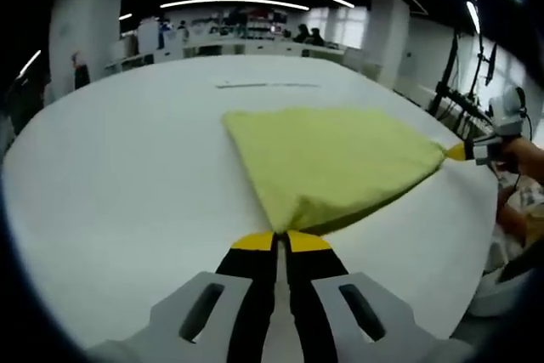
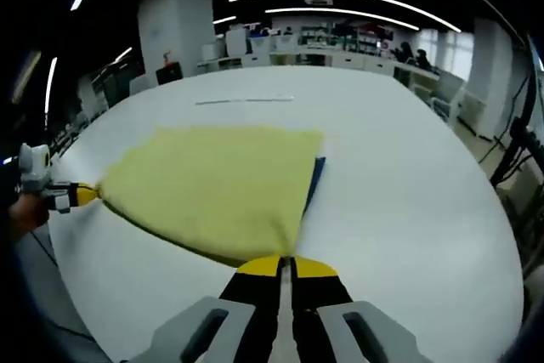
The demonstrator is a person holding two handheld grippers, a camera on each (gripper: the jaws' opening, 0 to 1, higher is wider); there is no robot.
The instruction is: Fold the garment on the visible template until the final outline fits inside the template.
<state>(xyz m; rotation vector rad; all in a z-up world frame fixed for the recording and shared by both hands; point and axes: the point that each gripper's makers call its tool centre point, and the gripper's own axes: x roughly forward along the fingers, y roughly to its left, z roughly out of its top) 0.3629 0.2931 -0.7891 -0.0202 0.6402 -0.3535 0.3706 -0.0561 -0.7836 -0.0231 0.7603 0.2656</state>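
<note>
Garment (image 1: pixel 327 163), a yellow-green fleecy cloth, lies spread on a broad white desk (image 1: pixel 119 201) in a dim hall lit by long curved ceiling strips, with shelves and seated people far off at 12 o'clock. In the left gripper view the left gripper (image 1: pixel 280 240) has its fingers clamped together on the cloth's near corner, while the right gripper (image 1: pixel 463 152) pinches the corner at 3 o'clock. In the right gripper view a blue template (image 2: pixel 315 178) edge peeks from under the cloth's 3 o'clock side. A thin line (image 2: pixel 245 100) marks the desk beyond.
</note>
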